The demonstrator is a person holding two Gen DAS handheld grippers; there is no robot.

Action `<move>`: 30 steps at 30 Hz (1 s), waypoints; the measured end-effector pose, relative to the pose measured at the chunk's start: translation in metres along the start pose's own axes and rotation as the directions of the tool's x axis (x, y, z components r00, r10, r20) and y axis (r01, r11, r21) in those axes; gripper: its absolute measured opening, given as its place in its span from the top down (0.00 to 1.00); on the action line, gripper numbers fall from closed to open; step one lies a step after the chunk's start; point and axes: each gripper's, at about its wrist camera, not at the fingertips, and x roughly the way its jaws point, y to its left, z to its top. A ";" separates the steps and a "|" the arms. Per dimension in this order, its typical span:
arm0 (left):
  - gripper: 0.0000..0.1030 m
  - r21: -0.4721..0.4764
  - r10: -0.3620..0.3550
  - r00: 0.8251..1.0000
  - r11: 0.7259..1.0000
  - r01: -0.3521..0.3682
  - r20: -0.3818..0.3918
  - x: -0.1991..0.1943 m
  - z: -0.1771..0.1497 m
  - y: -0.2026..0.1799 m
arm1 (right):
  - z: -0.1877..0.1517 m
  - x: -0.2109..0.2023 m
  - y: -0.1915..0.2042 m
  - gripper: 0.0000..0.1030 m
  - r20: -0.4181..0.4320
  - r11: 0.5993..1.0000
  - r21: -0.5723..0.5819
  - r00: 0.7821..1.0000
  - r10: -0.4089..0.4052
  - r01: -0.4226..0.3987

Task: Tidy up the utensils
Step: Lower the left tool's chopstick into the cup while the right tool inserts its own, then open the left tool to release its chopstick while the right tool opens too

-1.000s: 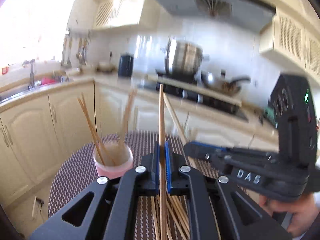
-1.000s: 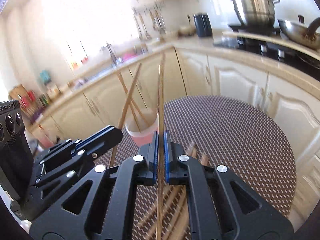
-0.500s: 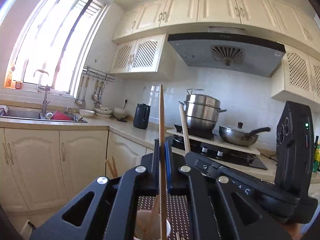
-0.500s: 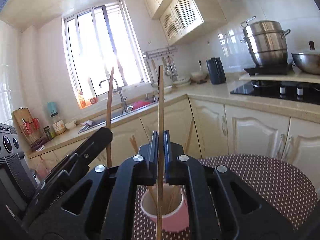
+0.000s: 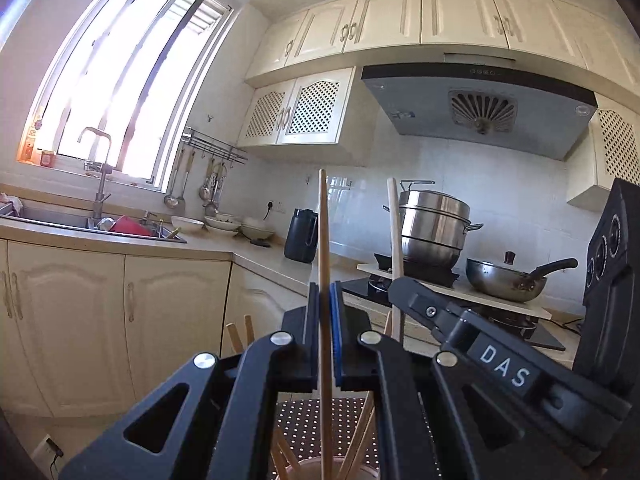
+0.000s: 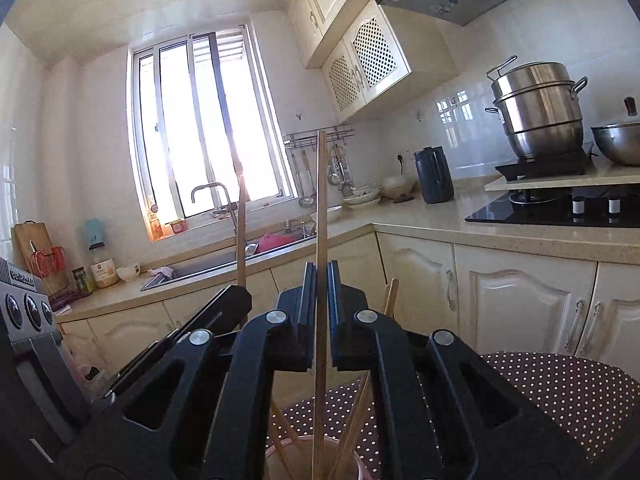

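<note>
A home kitchen — cream cabinets (image 5: 384, 20) line the walls above a stone bench (image 6: 500, 232) with a sink (image 5: 60, 222) under the window (image 6: 200, 128). A steel steamer pot (image 5: 434, 228) and wok (image 5: 506, 278) sit on the stove beneath a range hood (image 5: 476, 108) — ladles hang from a wall rail (image 5: 214, 152).

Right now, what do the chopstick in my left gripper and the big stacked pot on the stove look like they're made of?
Chopstick: apparently bamboo or wood, matte tan, unpainted. Stacked steamer pot: seemingly stainless steel, shiny, mirroring the bright room.
</note>
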 end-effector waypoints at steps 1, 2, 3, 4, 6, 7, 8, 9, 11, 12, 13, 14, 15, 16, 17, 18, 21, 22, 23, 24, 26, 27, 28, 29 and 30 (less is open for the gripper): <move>0.95 -0.002 0.001 1.000 1.000 -0.001 0.000 0.001 -0.002 0.001 | -0.002 0.001 -0.001 0.94 -0.003 1.000 0.005 1.000 0.001 -0.001; 0.95 -0.003 0.001 1.000 1.000 -0.001 -0.004 0.000 -0.005 0.001 | -0.004 0.001 -0.002 0.94 -0.006 1.000 0.006 1.000 0.000 0.000; 0.95 -0.003 0.006 1.000 1.000 -0.006 0.000 -0.001 -0.007 0.001 | -0.006 0.001 -0.003 0.94 -0.008 1.000 0.007 1.000 0.000 0.000; 0.95 -0.006 0.009 1.000 1.000 -0.009 -0.004 -0.001 -0.009 0.002 | -0.008 0.000 -0.004 0.94 -0.012 1.000 0.008 1.000 0.002 -0.002; 0.95 -0.011 0.010 1.000 1.000 -0.011 -0.016 -0.001 -0.014 0.004 | -0.011 -0.003 -0.005 0.94 -0.020 1.000 0.004 1.000 -0.001 0.001; 0.95 -0.010 0.013 1.000 1.000 -0.013 -0.015 -0.003 -0.015 0.004 | -0.013 -0.005 -0.006 0.94 -0.025 1.000 0.005 1.000 0.002 -0.002; 0.95 -0.008 0.014 1.000 1.000 -0.014 -0.022 -0.005 -0.017 0.005 | -0.014 -0.008 -0.006 0.94 -0.031 1.000 0.006 1.000 0.003 -0.003; 0.95 -0.008 0.015 1.000 1.000 -0.015 -0.027 -0.007 -0.018 0.005 | -0.015 -0.010 -0.006 0.94 -0.033 1.000 0.002 0.999 0.000 0.000; 0.95 -0.001 0.018 0.999 1.000 -0.019 -0.040 -0.012 -0.021 0.006 | -0.016 -0.017 -0.006 0.94 -0.037 1.000 -0.005 0.999 -0.001 0.000; 0.95 0.000 0.018 0.999 1.000 -0.018 -0.044 -0.014 -0.022 0.006 | -0.016 -0.020 -0.006 0.94 -0.039 1.000 -0.008 0.999 -0.002 0.001; 0.95 -0.001 0.012 0.999 1.000 -0.012 -0.051 -0.017 -0.023 0.006 | -0.016 -0.024 -0.005 0.94 -0.041 1.000 -0.013 0.999 -0.001 0.000; 0.95 0.002 0.010 0.998 1.000 -0.010 -0.056 -0.022 -0.024 0.006 | -0.017 -0.028 -0.004 0.94 -0.046 1.000 -0.020 0.999 0.001 -0.002; 0.95 0.005 0.008 0.998 1.000 -0.007 -0.061 -0.024 -0.025 0.006 | -0.019 -0.031 -0.003 0.94 -0.049 1.000 -0.027 0.999 0.000 -0.002; 0.95 0.010 0.004 0.998 1.000 -0.003 -0.069 -0.028 -0.026 0.005 | -0.020 -0.035 -0.001 0.94 -0.053 0.999 -0.036 0.999 -0.001 -0.001; 0.95 0.017 0.006 0.997 1.000 -0.005 -0.077 -0.032 -0.028 0.004 | -0.022 -0.039 -0.001 0.94 -0.056 0.999 -0.043 0.998 -0.003 0.001; 0.95 0.021 0.006 0.997 1.000 -0.004 -0.081 -0.035 -0.030 0.003 | -0.024 -0.042 0.001 0.94 -0.061 0.999 -0.050 0.998 -0.005 0.002; 0.95 0.026 0.005 0.995 1.000 -0.002 -0.103 -0.044 -0.034 0.003 | -0.031 -0.051 0.002 0.94 -0.082 0.999 -0.048 0.997 -0.010 0.006; 0.95 0.025 0.006 0.994 1.000 -0.003 -0.113 -0.046 -0.035 0.002 | -0.034 -0.053 0.002 0.94 -0.089 0.999 -0.049 0.996 -0.014 0.009; 0.95 0.025 0.005 0.993 1.000 -0.003 -0.121 -0.048 -0.036 0.002 | -0.036 -0.055 0.002 0.94 -0.096 0.999 -0.048 0.995 -0.015 0.011; 0.95 0.026 0.006 0.992 1.000 -0.003 -0.129 -0.049 -0.037 0.001 | -0.038 -0.057 0.002 0.94 -0.102 0.999 -0.046 0.995 -0.017 0.012; 0.95 0.038 0.013 0.989 0.999 -0.007 -0.147 -0.052 -0.039 -0.001 | -0.042 -0.060 0.002 0.94 -0.118 0.999 -0.045 0.993 -0.021 0.016; 0.95 0.043 0.013 0.988 0.999 -0.006 -0.157 -0.053 -0.040 -0.001 | -0.044 -0.060 0.003 0.94 -0.126 0.999 -0.046 0.992 -0.022 0.017; 0.95 0.049 0.010 0.986 0.999 -0.002 -0.168 -0.055 -0.041 -0.002 | -0.047 -0.061 0.004 0.94 -0.135 0.999 -0.047 0.991 -0.023 0.017; 0.95 0.056 0.009 0.985 0.998 0.001 -0.172 -0.057 -0.042 -0.002 | -0.050 -0.061 0.003 0.94 -0.151 0.999 -0.040 0.988 -0.017 0.011; 0.94 0.064 0.011 0.984 0.998 0.001 -0.177 -0.058 -0.043 -0.003 | -0.053 -0.062 0.003 0.94 -0.163 1.000 -0.024 0.987 -0.005 0.001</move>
